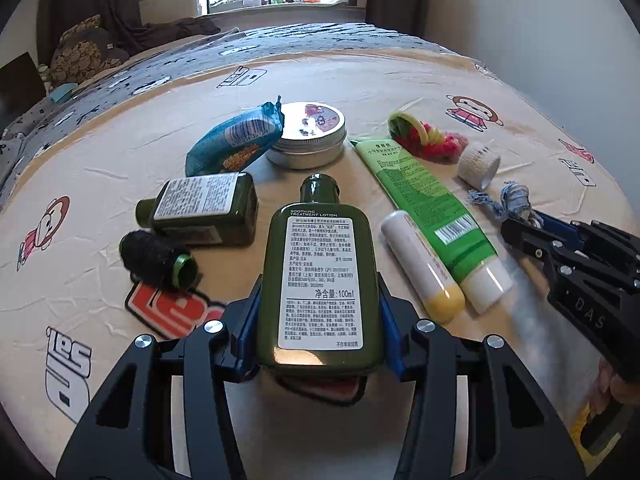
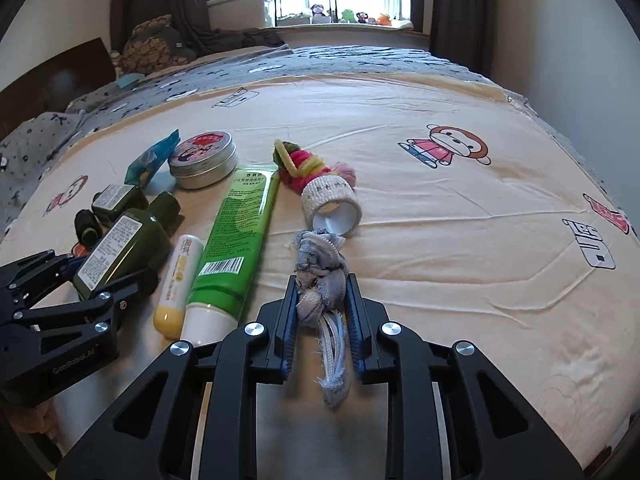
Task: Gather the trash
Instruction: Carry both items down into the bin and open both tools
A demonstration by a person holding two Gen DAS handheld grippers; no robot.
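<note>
My left gripper [image 1: 319,300] is shut on a dark green lotion bottle [image 1: 320,276] with a white label, its neck pointing away; the bottle also shows in the right wrist view [image 2: 120,248]. My right gripper [image 2: 322,296] is shut on a frayed blue denim scrap [image 2: 320,272], which also shows in the left wrist view [image 1: 514,198]. On the cream bedspread lie a green tube [image 1: 424,196], a white and yellow tube [image 1: 424,264], a second green bottle [image 1: 200,208], a blue wrapper [image 1: 232,140], a round tin [image 1: 308,132], a tape roll [image 2: 332,204] and coloured hair ties [image 2: 304,164].
A black fuzzy roller with a green cap [image 1: 156,258] lies left of the held bottle. Grey bedding and pillows [image 2: 152,44] lie at the far end of the bed, with a window sill of toys [image 2: 348,16] beyond. A white wall [image 1: 540,20] is on the right.
</note>
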